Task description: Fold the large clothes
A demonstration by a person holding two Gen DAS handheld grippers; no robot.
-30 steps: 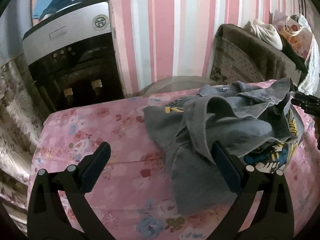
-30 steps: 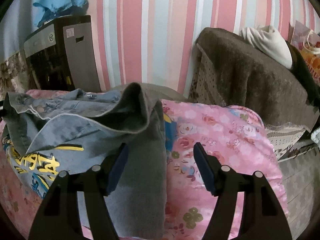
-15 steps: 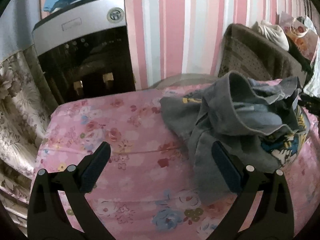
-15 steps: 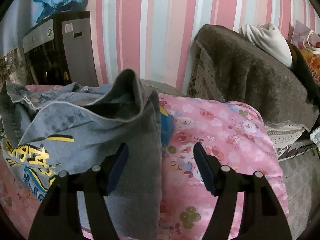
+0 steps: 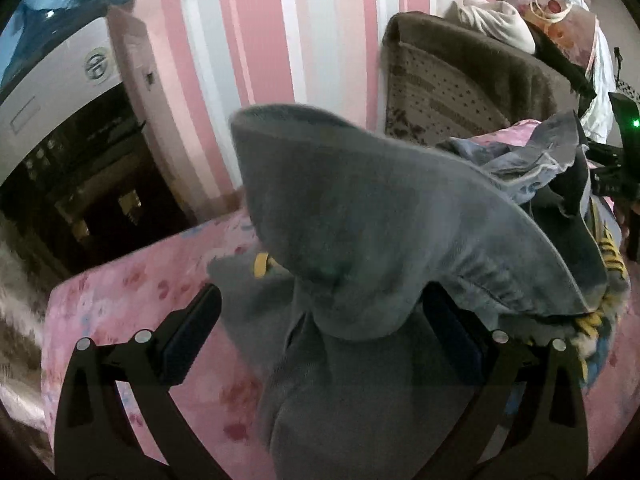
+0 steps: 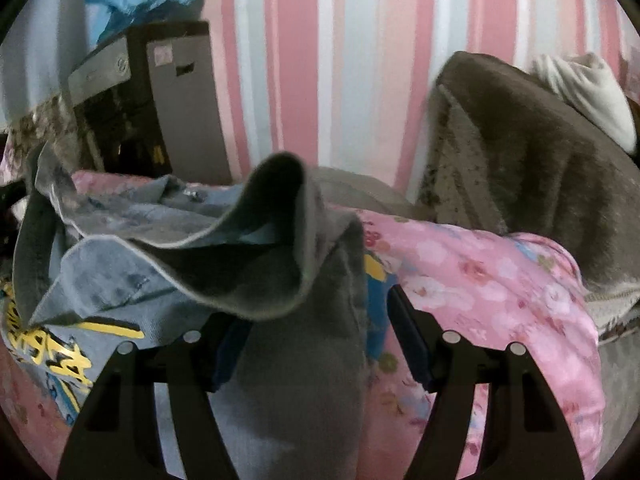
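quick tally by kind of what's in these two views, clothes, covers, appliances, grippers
clothes: 2, the grey denim jacket and a white garment on the chair
covers: 2, the pink floral cover and a brown throw
appliances: 1, the water dispenser
grippers: 2, the left gripper and the right gripper
total: 7

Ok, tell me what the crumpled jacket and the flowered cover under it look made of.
The jacket looks like washed blue-grey denim: faded, mottled surface, stitched seams, stiff standing folds, a printed yellow graphic. Matte finish. The flowered cover looks like thin printed woven cloth, perhaps cotton or polyester: pink floral print, soft wrinkles, slight sheen. The exact fibre cannot be told.
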